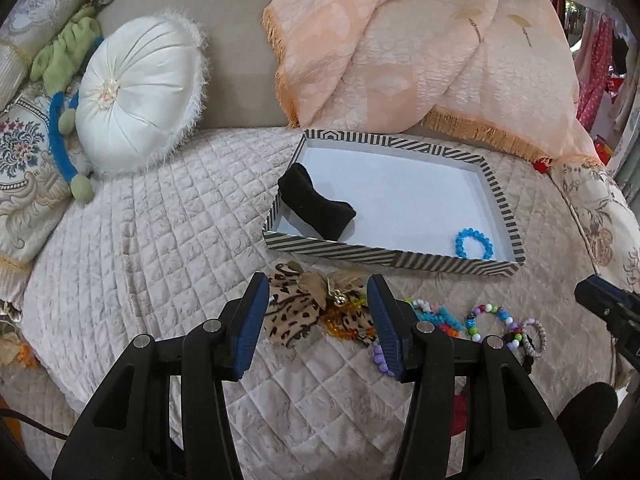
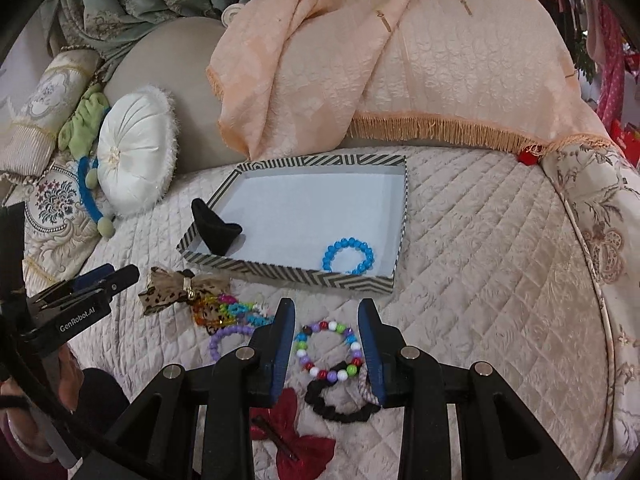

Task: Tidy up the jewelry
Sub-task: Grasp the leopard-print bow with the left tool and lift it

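— How far along is she, would you say?

— Early, I'd guess. Two things lie in the striped box (image 2: 400, 216): a black band (image 2: 216, 228) in the near left corner as the right gripper sees it, and a blue bracelet (image 2: 348, 256) by the near right wall. The rest is on the quilt (image 2: 480, 280), on the near side of the box.

— What's left out?

— A leopard bow (image 1: 292, 312) with a little gold clasp, some orange and mixed bright beads tangled beside it, a purple bracelet (image 2: 228, 340), a multicolour bead bracelet (image 2: 328, 350), a black scrunchie (image 2: 340, 408) touching it, and a red bow (image 2: 296, 440) nearest her. So most of the sorting looks undone.

— And the grippers?

— Both empty, jaws apart. The left gripper (image 1: 318, 324) is low over the quilt with the leopard bow between its blue pads, short of the box's near wall. I can't tell whether the pads touch the bow. The right gripper (image 2: 326, 344) straddles the multicolour bracelet the same way, with the scrunchie just under its right finger.

— So each has a target?

— It seems so. Neither has closed on anything yet. The tangle beside the bow could drag along when it's lifted.
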Demonstrator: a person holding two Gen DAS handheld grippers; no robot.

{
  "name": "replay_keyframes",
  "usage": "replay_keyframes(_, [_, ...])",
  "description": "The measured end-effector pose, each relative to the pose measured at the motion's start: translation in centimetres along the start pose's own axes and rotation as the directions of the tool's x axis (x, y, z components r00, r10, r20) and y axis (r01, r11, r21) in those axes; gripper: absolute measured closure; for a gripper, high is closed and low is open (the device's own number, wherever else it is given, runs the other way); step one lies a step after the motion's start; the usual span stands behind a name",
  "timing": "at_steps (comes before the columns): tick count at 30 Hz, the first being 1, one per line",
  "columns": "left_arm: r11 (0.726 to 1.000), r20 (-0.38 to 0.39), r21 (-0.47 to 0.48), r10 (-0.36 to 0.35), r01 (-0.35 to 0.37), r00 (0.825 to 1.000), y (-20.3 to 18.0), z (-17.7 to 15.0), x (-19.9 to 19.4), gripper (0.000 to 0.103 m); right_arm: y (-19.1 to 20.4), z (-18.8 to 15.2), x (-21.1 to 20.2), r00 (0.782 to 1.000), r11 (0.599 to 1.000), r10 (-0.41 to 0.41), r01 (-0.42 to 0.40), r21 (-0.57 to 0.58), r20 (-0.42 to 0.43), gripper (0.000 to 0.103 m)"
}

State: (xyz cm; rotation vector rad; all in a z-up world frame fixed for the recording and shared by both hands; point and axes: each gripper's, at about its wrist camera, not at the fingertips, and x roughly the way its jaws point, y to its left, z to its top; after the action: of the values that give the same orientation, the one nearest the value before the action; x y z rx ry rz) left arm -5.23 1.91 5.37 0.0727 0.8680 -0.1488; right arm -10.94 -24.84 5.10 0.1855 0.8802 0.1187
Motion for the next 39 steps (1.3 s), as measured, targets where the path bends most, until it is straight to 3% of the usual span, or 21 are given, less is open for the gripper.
replay_keyframes(11, [1.0,-0.015,0.01,-0.013,0.013,1.0,-0.4,-0.8,-0.4,0.052,0.4,-1.4,-0.8,1.0,1.0,-0.007,0.006,-0.025,-0.018,0.07])
replay_keyframes(17, [0.98,-0.104,-0.155,-0.145,0.128,0.984,3.4,-0.1,0.9,0.052,-0.3,-2.2,-0.4,0.998,0.999,-0.024,0.022,-0.035,-0.052,0.068])
replay_keyframes(26, [0.928,-0.135,-0.339,-0.214,0.158,0.967,7.5,0.2,2.6,0.047,-2.4,-3.5,1.3,0.993,1.0,-0.024,0.023,-0.011,-0.118,0.067])
replay_keyframes(36, [0.918,-0.198,-0.36,-0.248,0.165,0.948,6.8,0.1,5.8,0.044,-3.6,-4.2,2.4,0.986,1.0,-0.024,0.025,0.005,-0.164,0.066])
replay_keyframes(39, [0.913,-0.203,-0.369,-0.262,0.175,0.943,6.3,0.2,6.8,0.034,-3.6,-4.0,2.5,0.986,1.0,-0.012,0.013,0.006,-0.168,0.065])
